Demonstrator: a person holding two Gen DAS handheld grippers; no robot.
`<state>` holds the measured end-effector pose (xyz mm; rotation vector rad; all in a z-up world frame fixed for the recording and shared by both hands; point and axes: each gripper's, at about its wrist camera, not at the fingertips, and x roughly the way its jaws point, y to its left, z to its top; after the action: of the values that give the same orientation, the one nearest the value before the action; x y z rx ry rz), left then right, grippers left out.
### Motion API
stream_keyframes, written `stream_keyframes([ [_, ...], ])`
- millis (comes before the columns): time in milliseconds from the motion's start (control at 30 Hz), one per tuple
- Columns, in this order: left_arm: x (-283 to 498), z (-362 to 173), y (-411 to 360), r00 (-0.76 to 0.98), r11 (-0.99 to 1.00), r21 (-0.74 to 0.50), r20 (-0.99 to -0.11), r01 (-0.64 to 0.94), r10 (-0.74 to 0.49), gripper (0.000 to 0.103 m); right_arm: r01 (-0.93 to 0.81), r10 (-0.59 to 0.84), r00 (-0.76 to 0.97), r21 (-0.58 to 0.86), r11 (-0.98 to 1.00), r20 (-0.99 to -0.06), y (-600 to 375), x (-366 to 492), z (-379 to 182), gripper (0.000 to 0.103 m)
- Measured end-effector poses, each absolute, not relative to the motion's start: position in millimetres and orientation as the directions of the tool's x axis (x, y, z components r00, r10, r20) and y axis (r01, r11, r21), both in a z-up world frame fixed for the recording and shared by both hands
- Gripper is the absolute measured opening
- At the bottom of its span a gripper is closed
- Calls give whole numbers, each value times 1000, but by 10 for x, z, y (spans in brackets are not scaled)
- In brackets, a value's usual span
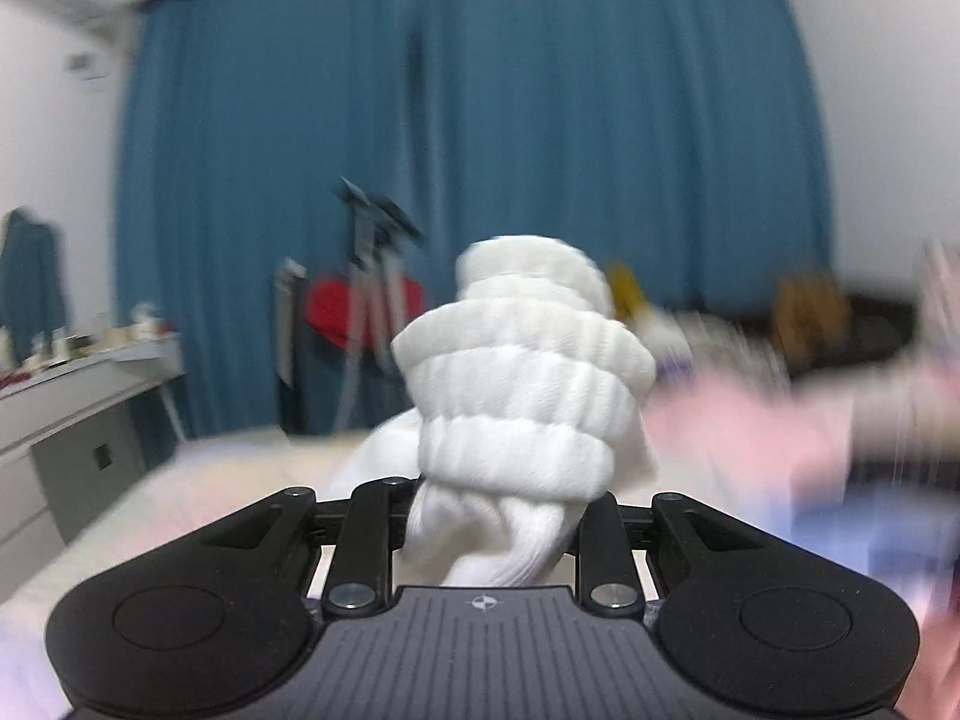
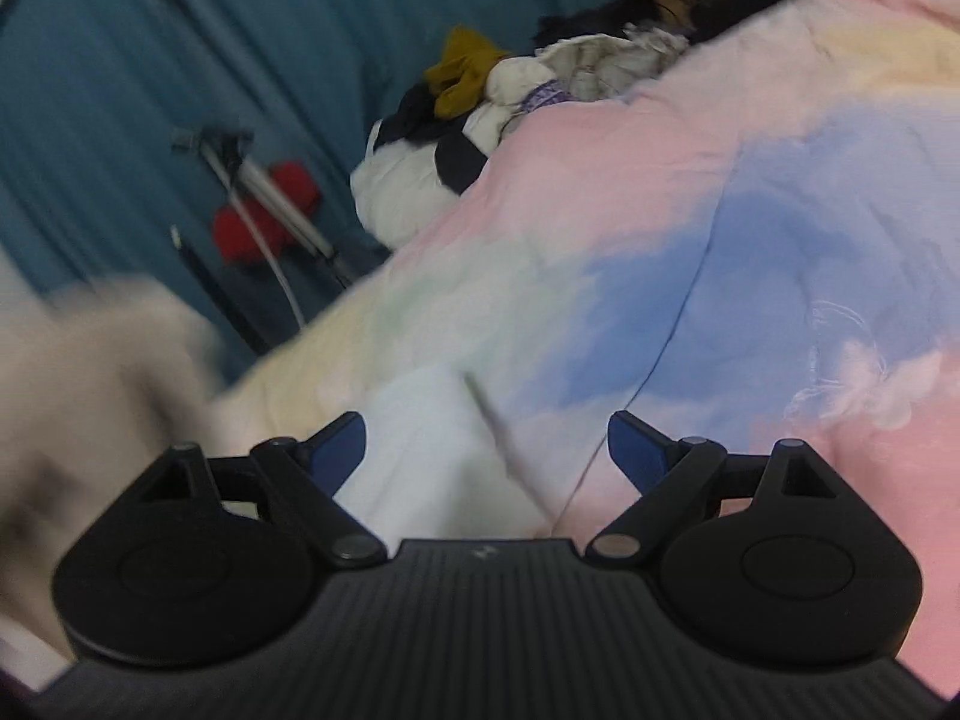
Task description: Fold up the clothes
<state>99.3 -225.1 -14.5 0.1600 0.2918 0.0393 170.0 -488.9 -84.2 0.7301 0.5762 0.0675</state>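
Left gripper (image 1: pixel 489 516) clamped on bunched white ribbed garment (image 1: pixel 522 372), lifted off the bed for spreading. Right gripper (image 2: pixel 486 450) wide, empty above pastel duvet (image 2: pixel 750 252), likely ready to take a hem.

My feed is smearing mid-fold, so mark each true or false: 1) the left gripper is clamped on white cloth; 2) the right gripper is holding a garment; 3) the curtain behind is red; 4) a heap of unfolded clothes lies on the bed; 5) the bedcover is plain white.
1) True: the left gripper is shut on bunched white ribbed cloth.
2) False: the right gripper stands open with nothing between its fingers.
3) False: the curtain is teal blue.
4) True: a mixed clothes pile lies at the far end of the bed.
5) False: the bedcover is pastel pink, blue and yellow.
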Motion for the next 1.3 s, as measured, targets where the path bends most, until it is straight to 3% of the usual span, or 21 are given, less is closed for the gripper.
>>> stream_keyframes([
  [100,1033,-568,-2511,927,965,257,-373,58,44,25,98,352,837,746,658,-420,-5121,1719,-889,89],
  [200,930,-703,-2596,936,922,373,-350,99,41,30,58,435,811,795,604,-391,-5159,1799,-948,81],
  [233,910,-705,-2579,933,911,393,-359,122,30,33,47,466,795,806,590,-388,-5147,1849,-970,71],
  [300,879,-685,-2531,915,890,417,-403,184,-1,45,19,520,762,817,577,-385,-5086,1950,-989,66],
  [367,854,-675,-2504,885,858,440,-463,265,-36,69,-28,572,726,814,580,-383,-4981,2028,-977,66],
  [467,716,-669,-2344,860,811,473,-506,345,-71,89,-113,615,679,771,627,-400,-4835,2063,-880,66],
  [600,579,-728,-2004,829,767,485,-549,420,-106,89,-220,630,640,680,700,-441,-4671,2058,-720,66],
  [767,415,-944,-1717,838,748,513,-535,422,-105,89,-258,613,599,600,757,-516,-4506,2117,-751,66],
  [1000,367,-1023,-1593,829,735,506,-543,452,-136,89,-308,610,587,550,776,-533,-4223,2514,-926,66],
  [1033,377,-1021,-1578,832,741,501,-538,446,-138,89,-297,612,595,566,770,-521,-4219,2571,-977,59],
  [1067,386,-1020,-1563,835,748,496,-532,441,-140,88,-286,626,595,595,751,-504,-4221,2612,-1026,47],
  [1100,395,-1018,-1548,838,755,490,-527,436,-141,85,-274,641,593,627,729,-487,-4226,2648,-1072,40],
  [1167,414,-1015,-1524,845,771,479,-516,419,-139,67,-262,665,591,671,693,-456,-4219,2700,-1127,27],
  [1200,424,-1011,-1513,849,781,472,-511,410,-136,62,-267,666,596,671,692,-449,-4202,2702,-1103,24],
  [1267,452,-957,-1485,848,805,433,-508,405,-154,38,-271,660,613,669,692,-435,-4191,2689,-1019,20],
  [1300,465,-928,-1476,848,816,415,-504,402,-161,32,-272,657,622,668,692,-427,-4187,2681,-975,19],
])
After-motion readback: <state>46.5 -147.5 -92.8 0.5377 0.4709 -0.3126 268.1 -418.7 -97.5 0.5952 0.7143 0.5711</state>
